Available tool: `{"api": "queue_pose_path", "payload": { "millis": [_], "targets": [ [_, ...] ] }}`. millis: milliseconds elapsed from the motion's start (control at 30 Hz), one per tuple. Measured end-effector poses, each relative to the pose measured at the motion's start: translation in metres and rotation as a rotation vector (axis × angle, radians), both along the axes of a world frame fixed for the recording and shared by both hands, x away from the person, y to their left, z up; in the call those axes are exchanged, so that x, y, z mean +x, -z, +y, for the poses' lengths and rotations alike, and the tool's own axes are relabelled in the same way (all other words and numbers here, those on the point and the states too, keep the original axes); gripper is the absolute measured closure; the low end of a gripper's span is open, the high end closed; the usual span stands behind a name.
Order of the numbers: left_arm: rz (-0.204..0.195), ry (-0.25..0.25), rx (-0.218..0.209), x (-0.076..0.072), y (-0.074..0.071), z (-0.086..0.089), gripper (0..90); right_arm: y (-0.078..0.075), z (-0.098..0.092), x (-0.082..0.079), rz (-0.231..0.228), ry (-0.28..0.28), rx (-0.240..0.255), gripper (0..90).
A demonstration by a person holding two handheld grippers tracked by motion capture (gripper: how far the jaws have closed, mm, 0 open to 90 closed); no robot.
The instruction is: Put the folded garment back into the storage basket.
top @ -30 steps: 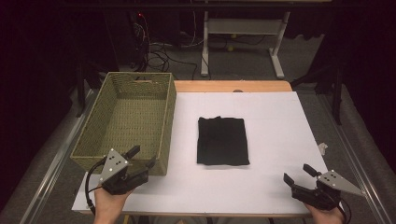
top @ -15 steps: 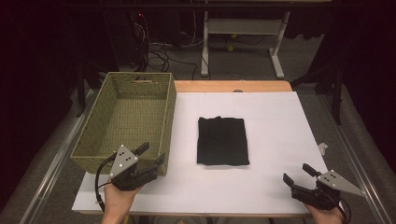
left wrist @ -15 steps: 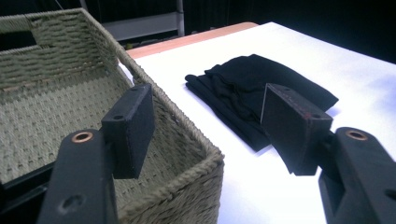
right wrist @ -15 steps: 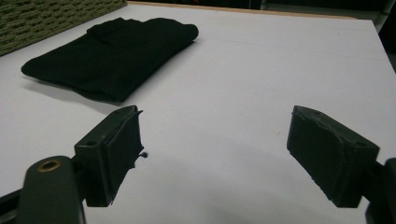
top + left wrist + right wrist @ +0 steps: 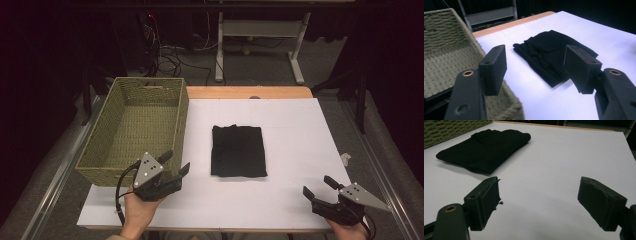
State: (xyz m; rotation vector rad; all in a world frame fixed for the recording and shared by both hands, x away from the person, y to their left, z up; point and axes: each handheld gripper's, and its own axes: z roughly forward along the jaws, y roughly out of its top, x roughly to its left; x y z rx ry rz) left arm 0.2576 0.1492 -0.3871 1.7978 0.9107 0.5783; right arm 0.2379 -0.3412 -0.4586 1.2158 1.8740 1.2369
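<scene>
A folded black cloth (image 5: 238, 150) lies flat in the middle of the white table sheet (image 5: 295, 130). A woven green basket (image 5: 137, 127) stands at the left. My left gripper (image 5: 175, 163) hovers at the basket's near right corner, open and holding nothing, pointing toward the cloth (image 5: 551, 53). In the left gripper view its fingers (image 5: 495, 67) stand wide apart with the cloth beyond them. My right gripper (image 5: 319, 185) rests near the front right edge, open and holding nothing; the cloth (image 5: 484, 148) lies ahead of it to the left.
The basket (image 5: 446, 60) has nothing in it that I can see, and its wall is close under my left gripper. A wooden table edge (image 5: 245, 92) runs along the back. Beyond it stand a metal frame (image 5: 260, 30) and cables on the floor.
My left gripper has moved right and slightly up along the basket's near corner, toward the cloth. The right gripper has stayed still. The cloth has not moved.
</scene>
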Motion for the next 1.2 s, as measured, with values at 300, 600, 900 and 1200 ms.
{"api": "queue_pose_path", "payload": {
  "millis": [300,600,900,1200],
  "targets": [
    [0.016,0.025,0.000,0.003,0.003,-0.015,32.1,0.000,0.000,0.000,0.000,0.000,0.000,18.1],
    [0.016,0.042,0.004,0.007,0.005,-0.031,32.1,0.000,-0.001,0.000,-0.004,0.004,0.014,18.1],
    [0.027,0.063,0.009,0.011,0.010,-0.045,32.1,0.000,-0.001,0.000,-0.007,0.006,0.018,18.1],
    [0.048,0.082,0.019,0.017,0.013,-0.057,32.2,0.000,-0.001,-0.001,-0.010,0.009,0.024,18.1]
  ]
}}
